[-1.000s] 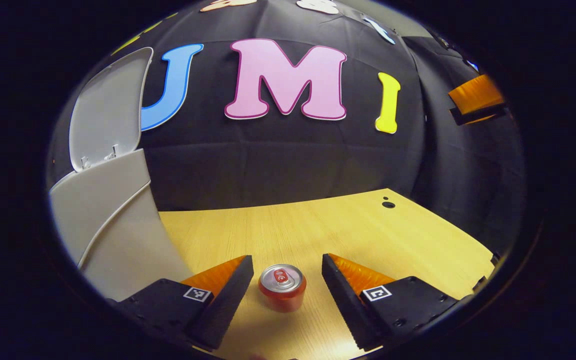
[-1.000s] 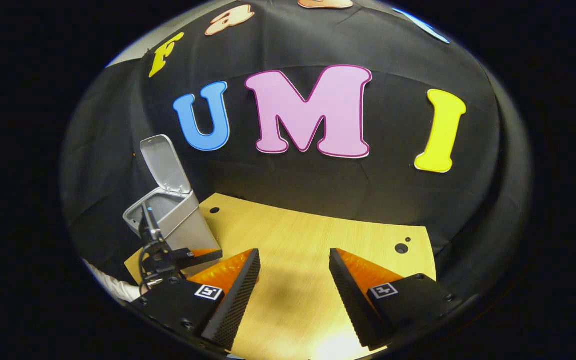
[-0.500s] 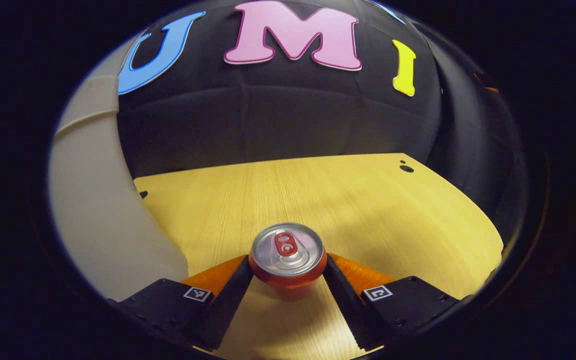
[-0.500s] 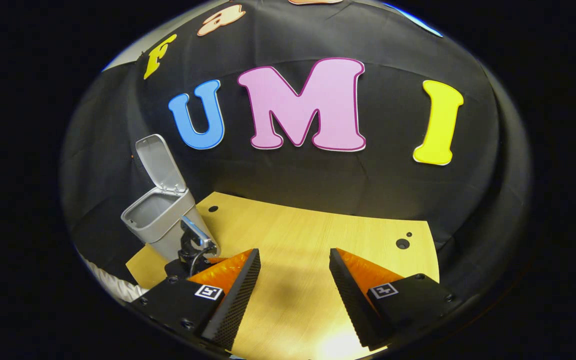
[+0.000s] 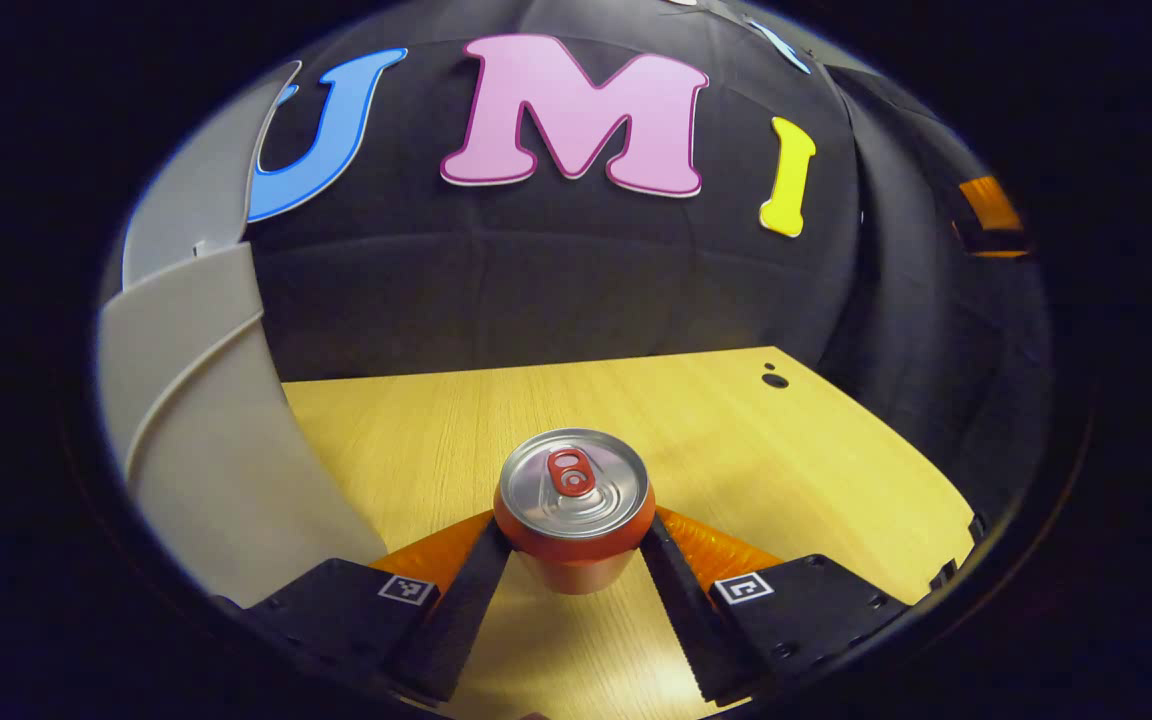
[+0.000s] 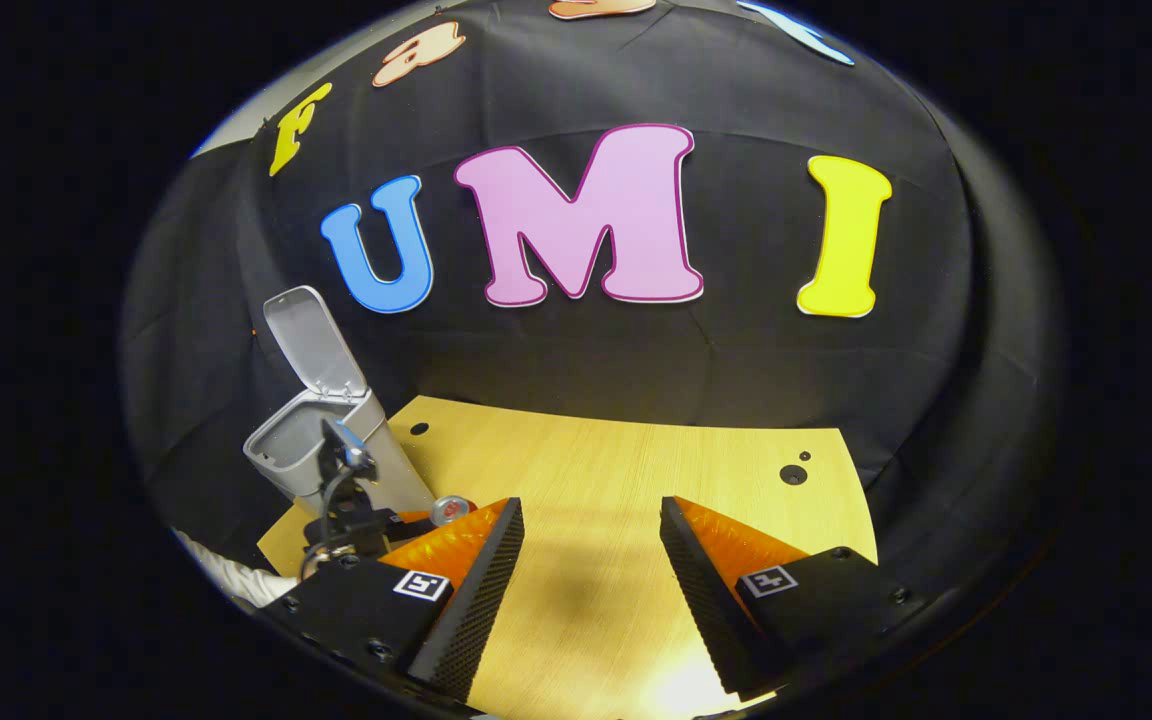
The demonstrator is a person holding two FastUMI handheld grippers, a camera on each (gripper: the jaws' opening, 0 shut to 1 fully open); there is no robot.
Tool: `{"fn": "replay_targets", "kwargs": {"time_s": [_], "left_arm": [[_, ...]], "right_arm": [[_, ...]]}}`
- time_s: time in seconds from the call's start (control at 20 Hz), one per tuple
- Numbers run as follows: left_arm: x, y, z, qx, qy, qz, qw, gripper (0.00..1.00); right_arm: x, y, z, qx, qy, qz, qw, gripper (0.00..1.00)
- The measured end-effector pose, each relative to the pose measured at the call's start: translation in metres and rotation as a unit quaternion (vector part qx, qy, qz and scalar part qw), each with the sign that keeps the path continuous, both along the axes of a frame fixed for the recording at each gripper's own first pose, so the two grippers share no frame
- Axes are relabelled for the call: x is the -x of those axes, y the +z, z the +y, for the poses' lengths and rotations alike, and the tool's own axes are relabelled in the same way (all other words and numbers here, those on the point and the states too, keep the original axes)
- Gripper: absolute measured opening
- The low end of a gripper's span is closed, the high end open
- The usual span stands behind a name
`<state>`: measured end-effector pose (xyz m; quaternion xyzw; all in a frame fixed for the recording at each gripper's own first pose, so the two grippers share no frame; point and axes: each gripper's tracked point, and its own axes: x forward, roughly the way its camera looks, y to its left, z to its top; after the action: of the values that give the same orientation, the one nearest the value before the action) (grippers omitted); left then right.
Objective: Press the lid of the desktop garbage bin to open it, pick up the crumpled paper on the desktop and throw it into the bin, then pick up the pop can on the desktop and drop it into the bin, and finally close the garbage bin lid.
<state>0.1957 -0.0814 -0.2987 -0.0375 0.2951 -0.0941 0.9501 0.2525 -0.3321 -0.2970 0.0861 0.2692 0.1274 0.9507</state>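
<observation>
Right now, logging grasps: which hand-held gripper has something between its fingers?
The left hand-held gripper: its fingers clamp the pop can. The right hand-held gripper is open.

A light wooden tabletop point(image 5: 696, 430) with fine straight grain runs back to the black cloth wall point(image 5: 556, 290), which hangs in soft folds. Near the far right corner sit a round dark hole point(image 6: 792, 474) and a smaller dark dot point(image 6: 804, 456); another small hole point(image 6: 419, 428) marks the far left edge.

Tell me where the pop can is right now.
In the left gripper view the pop can stands upright between the left gripper fingers, the open bin beside it.
</observation>
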Motion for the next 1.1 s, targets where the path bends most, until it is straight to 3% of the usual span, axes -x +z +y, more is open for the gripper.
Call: {"fn": "replay_targets", "kwargs": {"time_s": [0.1,0.3,0.45,0.65,0.85,1.1], "left_arm": [[0.006,0.044,0.003,0.017,0.002,-0.022,1.000,0.86],[0.019,0.201,0.042,0.046,-0.007,-0.127,0.991,0.86],[0.028,0.238,0.094,0.026,0.013,-0.145,0.989,0.85],[0.043,0.238,0.174,-0.026,0.056,-0.142,0.988,0.85],[0.050,0.211,0.235,-0.048,0.108,-0.105,0.987,0.86],[0.055,0.166,0.253,-0.049,0.127,-0.057,0.989,0.86]], "right_arm": [[0.006,0.009,0.006,0.000,-0.003,-0.007,1.000,0.90],[0.022,0.034,0.038,-0.002,-0.001,-0.038,0.999,0.89],[0.030,0.040,0.061,0.004,0.014,-0.046,0.999,0.90],[0.039,0.046,0.087,0.009,0.036,-0.055,0.998,0.90],[0.046,0.042,0.104,0.002,0.050,-0.047,0.998,0.90],[0.047,0.037,0.105,0.002,0.054,-0.042,0.998,0.90]]}}
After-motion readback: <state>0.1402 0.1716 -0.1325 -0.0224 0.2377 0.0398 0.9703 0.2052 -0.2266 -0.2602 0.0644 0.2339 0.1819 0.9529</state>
